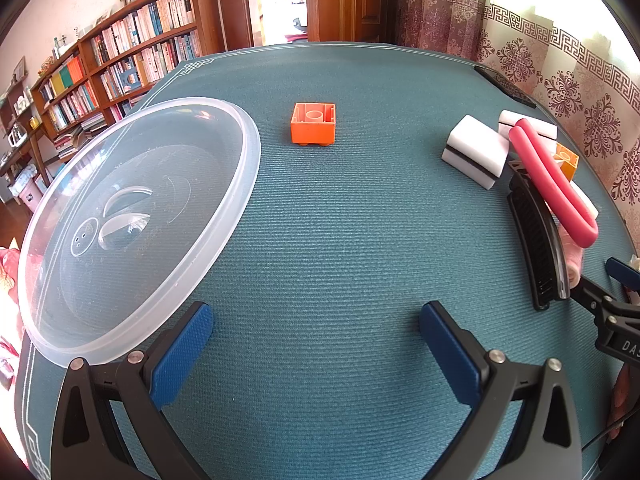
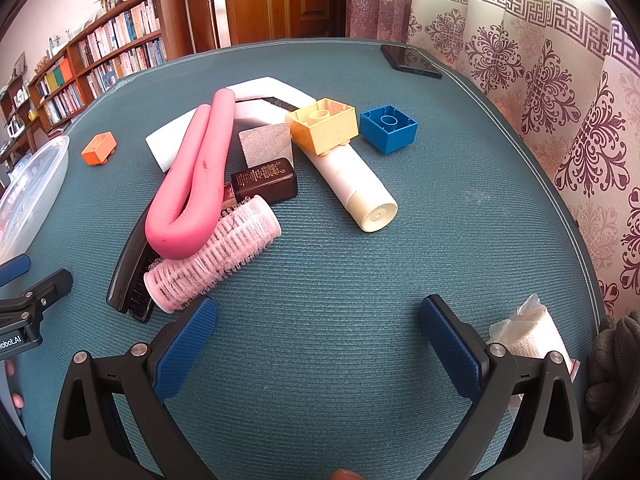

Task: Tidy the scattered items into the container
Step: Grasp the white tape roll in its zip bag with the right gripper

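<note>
Both tools, left (image 1: 316, 320) and right (image 2: 318, 316), hover spread and empty over the teal table (image 2: 360, 264). Just ahead of the right tool lies a pile: roller (image 2: 212, 252), comb (image 2: 128, 272), pink tube (image 2: 192, 184), bottle (image 2: 266, 180), sponges (image 2: 276, 88) and bricks (image 2: 324, 124). Farther left sit the clear container (image 1: 132, 216) and, apart, an orange brick (image 1: 313, 124).

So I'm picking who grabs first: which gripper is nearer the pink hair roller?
Right. The right gripper sits just beside the pink hair roller; the left gripper is farther off, near the clear container.
</note>
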Motion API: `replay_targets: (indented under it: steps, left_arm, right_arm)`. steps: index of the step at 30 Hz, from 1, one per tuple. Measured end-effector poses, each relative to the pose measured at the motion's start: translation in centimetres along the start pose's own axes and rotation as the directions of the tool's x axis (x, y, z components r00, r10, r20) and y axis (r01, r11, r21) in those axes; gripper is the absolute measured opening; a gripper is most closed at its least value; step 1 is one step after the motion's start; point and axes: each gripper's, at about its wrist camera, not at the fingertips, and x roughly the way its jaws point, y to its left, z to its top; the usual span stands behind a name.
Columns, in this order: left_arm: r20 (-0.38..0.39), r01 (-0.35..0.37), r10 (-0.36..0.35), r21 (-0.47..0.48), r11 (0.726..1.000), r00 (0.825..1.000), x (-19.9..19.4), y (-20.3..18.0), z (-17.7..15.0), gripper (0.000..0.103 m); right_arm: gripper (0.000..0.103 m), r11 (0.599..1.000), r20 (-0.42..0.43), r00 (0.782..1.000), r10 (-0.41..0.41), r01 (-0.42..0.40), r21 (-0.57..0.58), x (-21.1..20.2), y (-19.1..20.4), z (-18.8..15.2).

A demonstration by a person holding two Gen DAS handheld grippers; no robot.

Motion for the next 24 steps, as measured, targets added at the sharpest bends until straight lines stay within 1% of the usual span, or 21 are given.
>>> replay_targets:
  steps: [13,24]
  left_arm:
    - [0.002,0.000,0.000,-0.005,1.000,1.000,-0.31,-0.19,-0.27,0.103]
    - [0.002,-0.009,0.009,-0.004,1.000,1.000,-0.24,-0.32,-0.16,0.103]
  right_arm:
    - [0.103,1.000,0.000,1.000,0.000,0.000,0.002,0.04,0.13,-0.35]
    - [0.103,0.999,-0.011,0.999,0.031,-0.031,-0.024,-0.57,0.05,-0.33]
